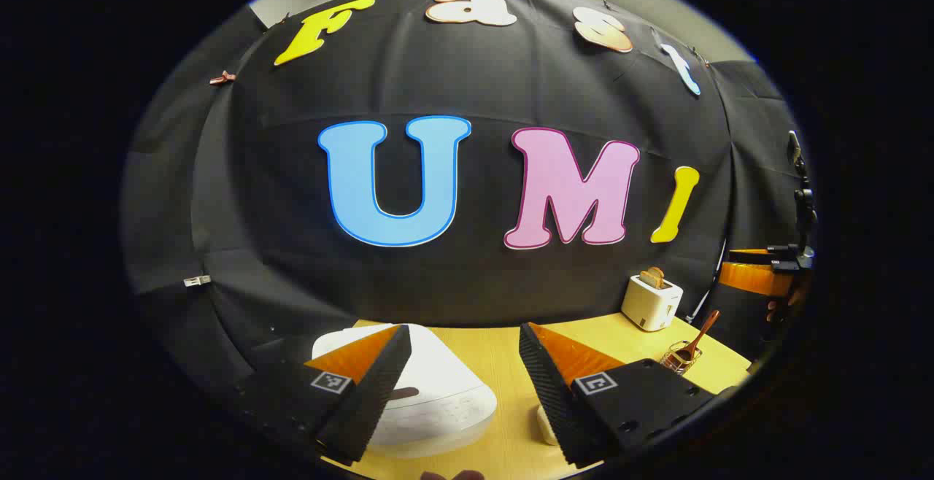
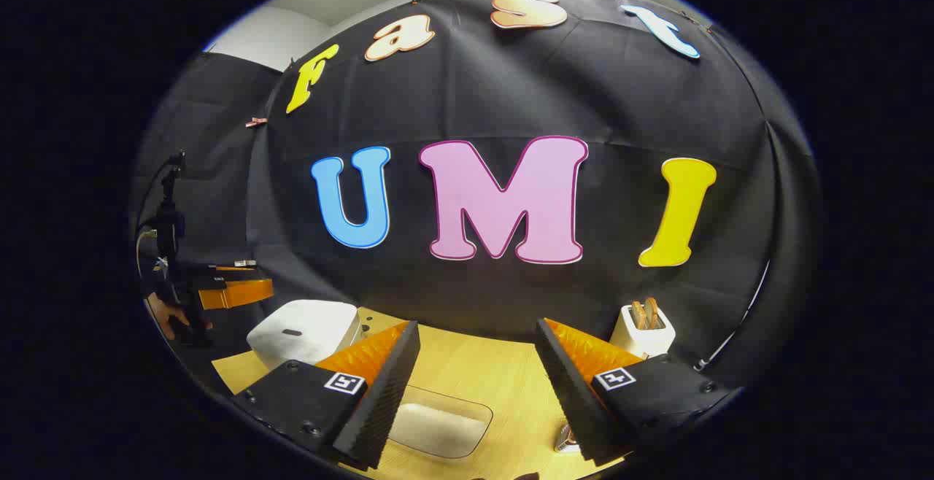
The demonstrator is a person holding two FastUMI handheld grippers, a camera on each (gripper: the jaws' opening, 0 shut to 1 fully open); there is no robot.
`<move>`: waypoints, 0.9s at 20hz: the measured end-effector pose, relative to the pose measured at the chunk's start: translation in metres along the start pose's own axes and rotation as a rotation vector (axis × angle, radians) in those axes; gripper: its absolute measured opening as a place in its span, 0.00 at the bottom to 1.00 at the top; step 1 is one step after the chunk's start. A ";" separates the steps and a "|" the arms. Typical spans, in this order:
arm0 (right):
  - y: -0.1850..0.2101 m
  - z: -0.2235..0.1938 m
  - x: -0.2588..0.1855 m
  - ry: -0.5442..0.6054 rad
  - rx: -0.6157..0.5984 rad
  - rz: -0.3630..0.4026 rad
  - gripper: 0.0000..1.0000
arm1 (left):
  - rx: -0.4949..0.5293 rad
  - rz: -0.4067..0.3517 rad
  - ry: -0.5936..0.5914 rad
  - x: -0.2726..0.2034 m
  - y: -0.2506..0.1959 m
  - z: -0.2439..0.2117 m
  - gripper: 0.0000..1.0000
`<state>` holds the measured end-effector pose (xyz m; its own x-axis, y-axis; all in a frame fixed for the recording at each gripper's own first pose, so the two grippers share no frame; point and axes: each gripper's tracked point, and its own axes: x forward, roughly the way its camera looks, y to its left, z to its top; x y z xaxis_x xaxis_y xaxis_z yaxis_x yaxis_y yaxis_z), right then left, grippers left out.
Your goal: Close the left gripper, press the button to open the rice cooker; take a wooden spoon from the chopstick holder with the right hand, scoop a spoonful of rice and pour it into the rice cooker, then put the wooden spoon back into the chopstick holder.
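Start, lid down | left gripper (image 1: 465, 334) fingers apart above rice cooker (image 1: 438, 392) | right gripper (image 2: 478, 330) fingers apart | wooden spoon (image 1: 702, 334) in chopstick holder (image 1: 681, 358), far right | advice: close fingers first, press button (image 1: 403, 393) squarely.

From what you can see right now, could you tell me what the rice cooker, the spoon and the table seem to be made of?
The rice cooker looks like white plastic with a smooth, slightly glossy shell and rounded edges. The spoon appears to be wood, brown and matte, standing in its holder, which may be wire or glass. The table shows a pale wood grain, possibly laminate.
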<state>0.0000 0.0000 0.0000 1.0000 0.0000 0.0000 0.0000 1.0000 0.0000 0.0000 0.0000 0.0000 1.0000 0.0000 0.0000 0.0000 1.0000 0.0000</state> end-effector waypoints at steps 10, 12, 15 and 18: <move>0.000 -0.005 0.002 0.010 0.003 -0.001 0.98 | 0.003 -0.001 0.003 0.003 0.002 -0.001 0.95; 0.000 -0.004 0.003 0.008 0.003 -0.002 0.98 | 0.004 -0.001 0.004 0.004 0.002 -0.001 0.95; -0.001 -0.005 0.003 0.009 0.005 -0.006 0.98 | 0.005 -0.001 0.004 0.003 0.003 -0.001 0.95; -0.001 -0.005 0.002 0.010 0.003 -0.006 0.98 | 0.003 0.016 0.004 0.005 0.009 -0.001 0.95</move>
<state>0.0023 -0.0008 -0.0055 0.9999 -0.0055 -0.0099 0.0056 1.0000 0.0032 0.0046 0.0089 -0.0006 0.9999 0.0163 -0.0042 -0.0163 0.9999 0.0032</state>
